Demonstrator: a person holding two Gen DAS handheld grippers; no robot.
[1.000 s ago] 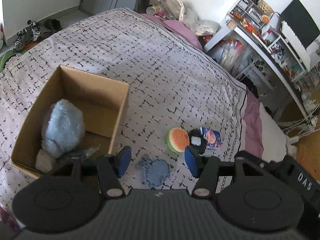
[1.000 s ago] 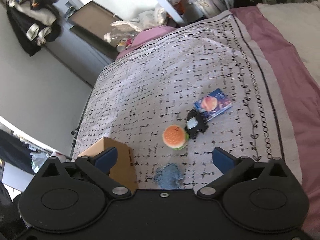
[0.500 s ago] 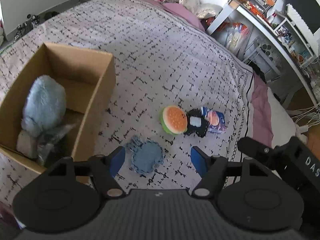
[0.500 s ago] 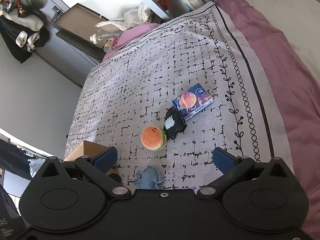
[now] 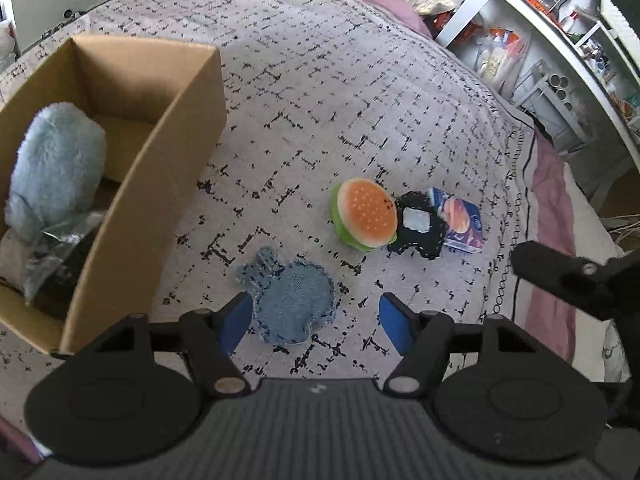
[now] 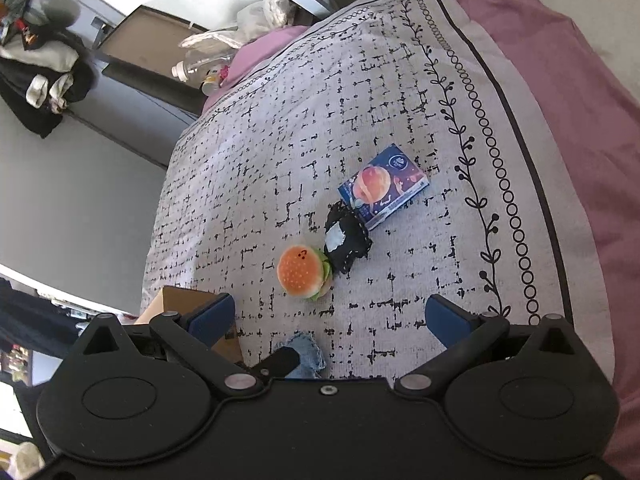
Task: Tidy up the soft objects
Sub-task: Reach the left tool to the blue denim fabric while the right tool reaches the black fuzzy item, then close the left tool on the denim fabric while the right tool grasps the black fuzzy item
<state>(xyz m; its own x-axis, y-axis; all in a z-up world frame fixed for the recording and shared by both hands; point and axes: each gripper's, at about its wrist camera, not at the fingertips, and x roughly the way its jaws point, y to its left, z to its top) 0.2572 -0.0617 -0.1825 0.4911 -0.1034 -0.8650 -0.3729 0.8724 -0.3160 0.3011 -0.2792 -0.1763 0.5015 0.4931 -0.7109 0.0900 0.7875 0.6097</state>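
A blue denim soft toy lies on the patterned bedspread, just ahead of my open, empty left gripper. Beyond it lie a plush hamburger, a black fabric piece with a white patch and a blue tissue pack, touching in a row. A cardboard box at the left holds a pale blue fluffy plush. My right gripper is open and empty above the bed, near the hamburger, black piece, pack and denim toy.
The bedspread's decorated border and a pink sheet run along the right. A white shelving desk with clutter stands past the bed. The right gripper's finger shows at the left view's right edge. A bottle lies at the bed's far end.
My left gripper moved forward and lower, so the denim toy now lies close to its fingertips. My right gripper moved closer to the hamburger and tissue pack. Both stayed open.
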